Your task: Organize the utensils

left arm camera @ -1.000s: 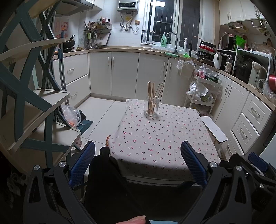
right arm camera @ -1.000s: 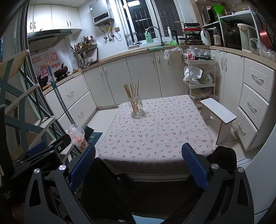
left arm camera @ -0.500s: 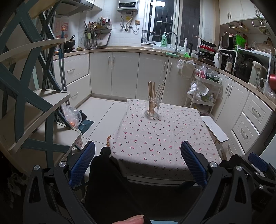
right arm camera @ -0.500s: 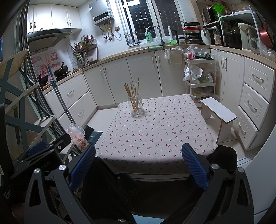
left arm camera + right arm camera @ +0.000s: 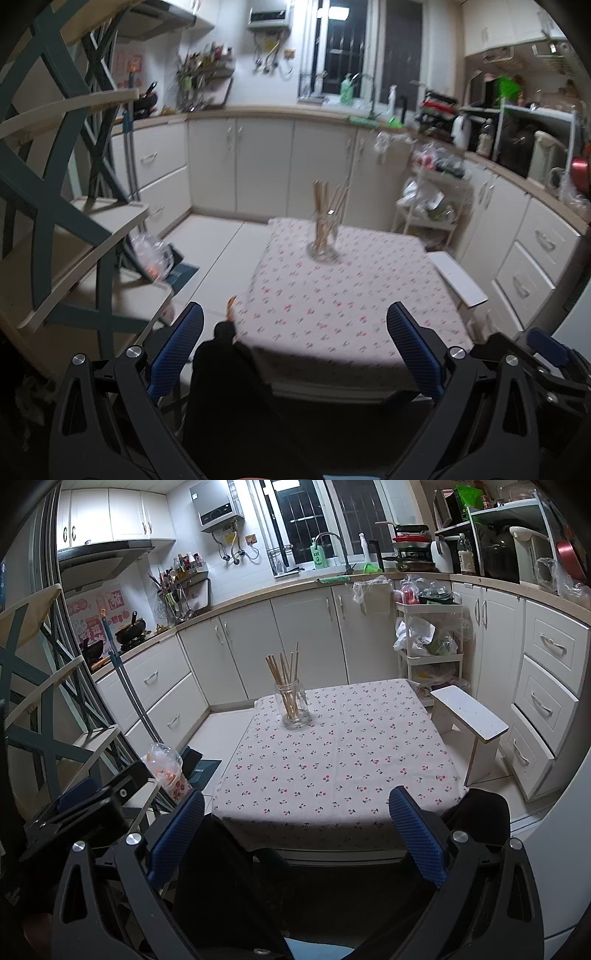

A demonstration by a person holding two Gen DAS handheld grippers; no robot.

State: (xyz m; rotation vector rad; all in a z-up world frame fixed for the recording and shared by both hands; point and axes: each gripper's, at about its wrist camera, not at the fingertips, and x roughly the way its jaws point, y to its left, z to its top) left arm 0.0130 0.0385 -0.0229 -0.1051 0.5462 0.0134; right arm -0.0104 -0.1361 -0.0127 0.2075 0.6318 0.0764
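A clear glass jar (image 5: 291,707) holding several wooden chopsticks (image 5: 284,675) stands upright near the far left of a table with a cherry-print cloth (image 5: 343,760). The jar also shows in the left wrist view (image 5: 325,236), blurred. My left gripper (image 5: 295,347) is open and empty, held back at the table's near edge. My right gripper (image 5: 295,830) is open and empty, also at the near edge, far from the jar. The left gripper shows in the right wrist view (image 5: 85,805) at the lower left.
A white stool (image 5: 469,723) stands right of the table. A green-framed shelf (image 5: 66,229) stands on the left, with a plastic bag (image 5: 166,768) on the floor. White cabinets (image 5: 295,638) and a trolley (image 5: 428,646) line the back and right.
The left wrist view has shifted and blurred, so the left gripper is moving a little. The right gripper and the jar have stayed still.
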